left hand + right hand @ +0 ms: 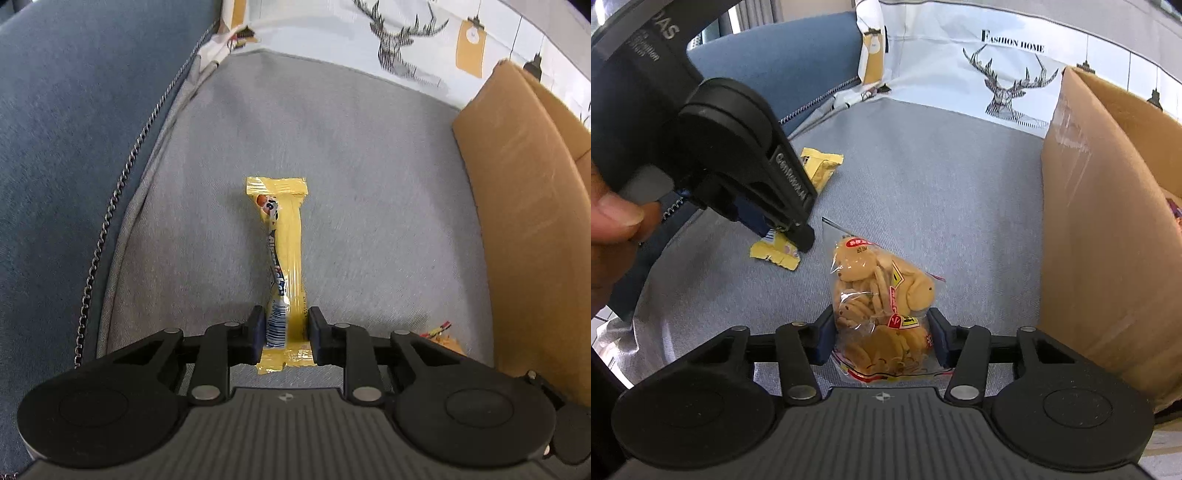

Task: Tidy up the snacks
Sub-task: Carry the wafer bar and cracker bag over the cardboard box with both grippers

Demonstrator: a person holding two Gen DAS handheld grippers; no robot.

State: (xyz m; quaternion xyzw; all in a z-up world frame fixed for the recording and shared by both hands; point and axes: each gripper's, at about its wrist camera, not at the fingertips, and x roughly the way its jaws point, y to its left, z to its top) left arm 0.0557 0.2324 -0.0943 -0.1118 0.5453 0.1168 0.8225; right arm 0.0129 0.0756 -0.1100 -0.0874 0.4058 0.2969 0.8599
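Yellow bar [284,258] between left claw [284,328] pads

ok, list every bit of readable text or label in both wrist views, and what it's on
"FASHION HOME": printed cloth, above the deer drawing.
"Alpenliebe", partly legible: yellow candy bar in the left claw.
"...DAS": left claw's body; smaller lines beneath are unreadable.
Embossed word on its finger: blurred.
Red and yellow labels on the cookie bag: too small.
Barcode on the bar: digits unreadable.

One yellow candy bar [284,258], one clear cookie bag [882,314], one cardboard box [1097,258] (open-topped).
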